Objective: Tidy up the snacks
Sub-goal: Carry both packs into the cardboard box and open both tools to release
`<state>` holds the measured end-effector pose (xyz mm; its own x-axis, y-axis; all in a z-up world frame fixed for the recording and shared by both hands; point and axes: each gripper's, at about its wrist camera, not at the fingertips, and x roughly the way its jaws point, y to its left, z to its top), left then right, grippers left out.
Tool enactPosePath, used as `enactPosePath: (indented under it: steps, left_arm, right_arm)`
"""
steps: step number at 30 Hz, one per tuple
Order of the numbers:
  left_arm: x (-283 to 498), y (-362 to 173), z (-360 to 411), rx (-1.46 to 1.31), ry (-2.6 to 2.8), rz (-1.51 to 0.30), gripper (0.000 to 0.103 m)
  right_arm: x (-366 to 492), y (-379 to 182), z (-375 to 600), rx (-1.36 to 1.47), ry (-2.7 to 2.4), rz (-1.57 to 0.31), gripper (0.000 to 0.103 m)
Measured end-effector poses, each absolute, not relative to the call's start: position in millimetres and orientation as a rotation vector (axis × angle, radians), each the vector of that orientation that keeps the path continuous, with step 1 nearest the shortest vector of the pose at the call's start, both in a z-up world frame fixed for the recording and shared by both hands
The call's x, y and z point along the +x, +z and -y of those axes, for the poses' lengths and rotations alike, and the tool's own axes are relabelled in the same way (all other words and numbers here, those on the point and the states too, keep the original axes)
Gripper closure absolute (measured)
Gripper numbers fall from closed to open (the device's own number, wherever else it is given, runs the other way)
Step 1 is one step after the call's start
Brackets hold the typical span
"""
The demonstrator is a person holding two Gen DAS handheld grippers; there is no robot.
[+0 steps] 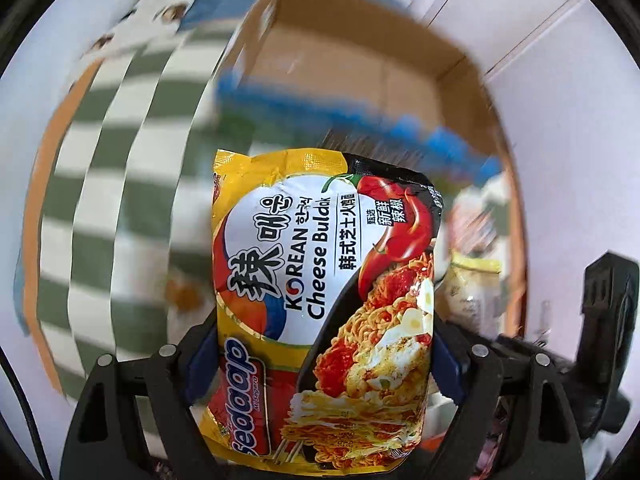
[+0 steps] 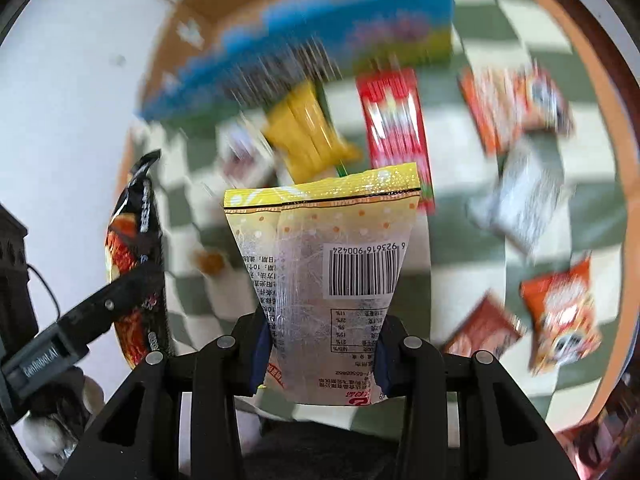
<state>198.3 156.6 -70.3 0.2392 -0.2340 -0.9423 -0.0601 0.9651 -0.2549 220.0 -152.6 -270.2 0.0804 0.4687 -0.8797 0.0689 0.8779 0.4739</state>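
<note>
My left gripper (image 1: 324, 364) is shut on a yellow, black and red Korean Cheese Buldak noodle packet (image 1: 320, 300), held up above the table. An open cardboard box (image 1: 360, 76) with a blue printed side lies beyond it. My right gripper (image 2: 320, 344) is shut on a clear packet with a yellow top and a barcode (image 2: 324, 264), also lifted. In the right wrist view the noodle packet (image 2: 136, 264) shows edge-on at the left, between the other gripper's black fingers (image 2: 104, 304).
A green-and-white checked cloth (image 2: 460, 232) covers a round, orange-rimmed table. Several snack packets lie on it: a yellow one (image 2: 308, 132), a red one (image 2: 396, 128), orange ones (image 2: 516, 108) and a silver one (image 2: 520, 200). White cabinet doors (image 1: 520, 20) stand behind the box.
</note>
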Motion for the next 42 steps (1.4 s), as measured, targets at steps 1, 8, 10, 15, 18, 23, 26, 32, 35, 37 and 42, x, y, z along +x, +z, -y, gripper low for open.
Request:
enactPosePath:
  steps: [1,8,10,15,18,23,26,32,35,37,42]
  left_arm:
    - [224,-90,-145,-0.259,-0.131,-1.307,0.017]
    - [329,-90,-104,-0.198,-0.119,-1.238,0.017]
    - [366,-110,-87,-0.179,-0.097,-1.250,0.017]
    - [447,-169,-64,-0.152,-0.049,-1.321,0.017]
    - [487,-207,-60,-0.150,-0.034,-1.370,0.017]
    - [515,-244,-61,-0.186,-0.019,-1.442,0.017]
    - [521,-257,-60,-0.189,-0.009,-1.460,0.017]
    - [535,-289,-58,-0.173,0.004,-1.522,0.016]
    - [537,-296,-53,-0.116,-0.001,-1.524,0.015]
    - [536,-293,-51,-0.098,-0.001,-1.504,0.015]
    - [529,-282,-58,-0.143,0.017,-1.452,0.015]
  right_arm:
    - [228,-258,155,0.458,0.323,-1.447,0.060]
    - [337,-193,149,0.454,0.350,-1.258,0.060]
    - [376,-190,146,0.435,0.332,-1.237,0.060]
    - [454,-209,138,0.400,0.300,-1.265,0.060]
    - [487,-232,133,0.383,0.286,-1.295,0.060]
    - [527,-271,126,0.375,0.286,-1.352,0.060]
    - [541,-290,124,0.369,0.283,-1.374,0.060]
    - [569,-322,121,0.356,0.302,-1.401,0.048]
    - [584,-348,117,0.307,0.305,-1.459,0.008]
    - [585,-351,115,0.279,0.303,-1.459,0.008]
    - [583,-349,121,0.267,0.288,-1.436,0.007]
